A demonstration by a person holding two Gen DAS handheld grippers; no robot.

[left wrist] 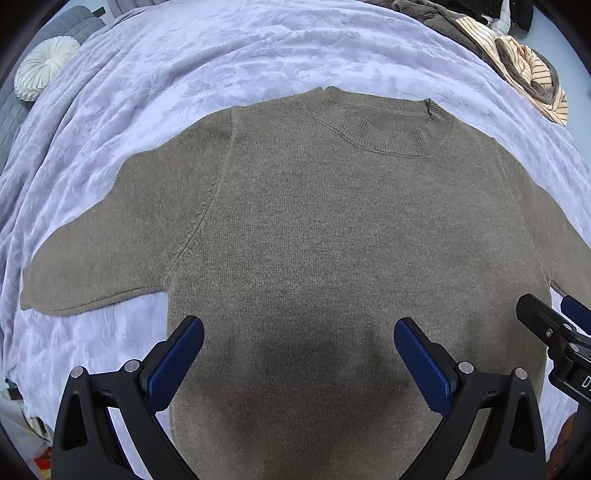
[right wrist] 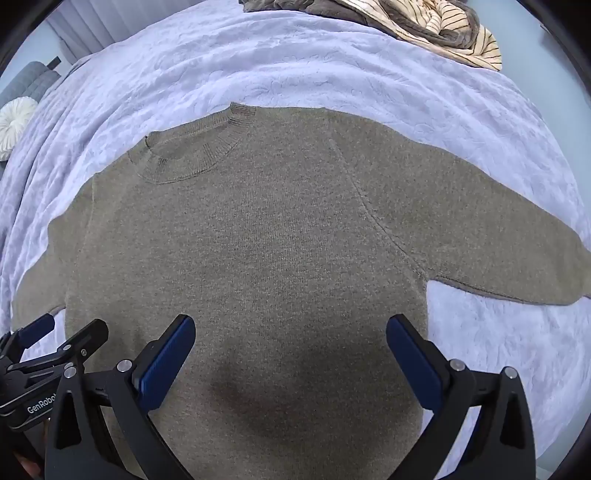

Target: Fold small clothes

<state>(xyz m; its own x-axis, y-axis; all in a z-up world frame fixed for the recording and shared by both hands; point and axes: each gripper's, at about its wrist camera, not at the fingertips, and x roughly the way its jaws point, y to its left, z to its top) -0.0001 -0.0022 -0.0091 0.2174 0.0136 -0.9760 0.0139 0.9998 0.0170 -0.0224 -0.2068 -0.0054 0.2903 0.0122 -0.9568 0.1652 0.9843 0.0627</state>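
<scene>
We hold the left gripper [left wrist: 299,325] above the lower body of the sweater [left wrist: 332,229], its two blue-padded fingers [left wrist: 173,363] spread wide and released, with nothing between them. We hold the right gripper [right wrist: 290,323] in the same condition: fingers [right wrist: 415,363] parted, empty, positioned over the lower front of the sweater [right wrist: 258,240]. Whether the fingertips touch the knit cannot be determined from either view. The two grippers are side by side; the right unit appears at the right edge of the left wrist view, and the left unit at the lower left edge of the right wrist view. The sweater is an olive-brown knit, spread flat and face up on the lavender blanket [left wrist: 221,55], ribbed collar [left wrist: 384,125] at the far end, hem toward us. Both sleeves extend outward: the left sleeve [left wrist: 92,258] lies flat on the blanket, and the right sleeve [right wrist: 517,251] likewise. Dark shadows fall on the knit between each pair of fingers. At the far right of the blanket lies a pile of striped and brown clothes [right wrist: 443,26], well apart from the sweater. A round white pleated cushion [left wrist: 44,68] sits at the far left, beside the blanket edge.
</scene>
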